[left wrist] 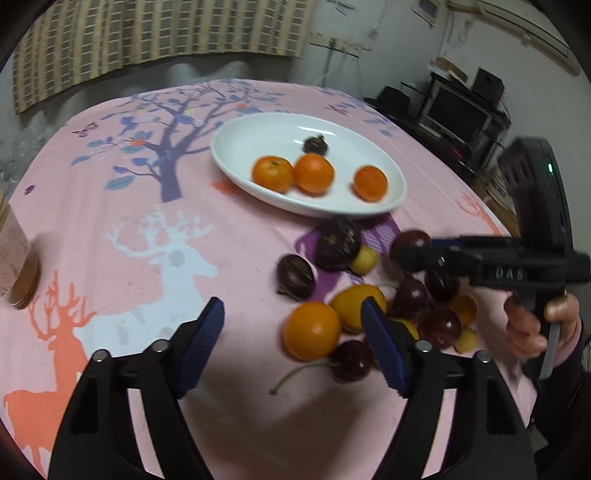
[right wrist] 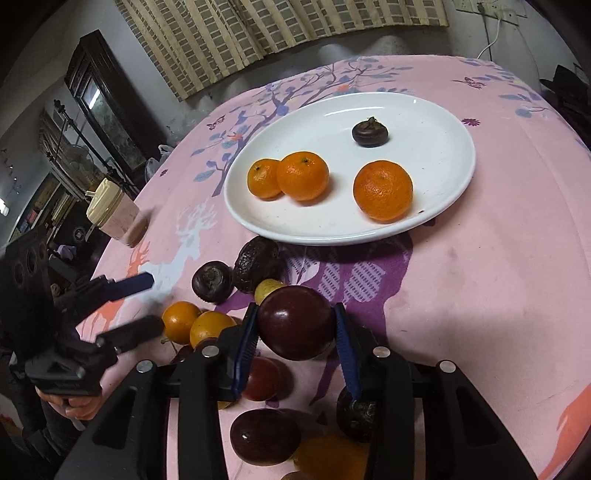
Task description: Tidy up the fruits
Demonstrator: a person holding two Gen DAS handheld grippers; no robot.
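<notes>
Two grippers, one plum held

Nearest, the right gripper is clamped on a plum lifted over the fruit pile, likely bound for the plate. Left gripper hovers, fingers apart, an orange between them. Farther off, the plate holds three tangerines.

A beige woven bamboo blind hangs on the grey-white wall beyond the far edge of the round table under its pink deer-print tablecloth. A dark wooden glass-fronted cabinet stands left; black shelving with a dark screen stands right.
</notes>
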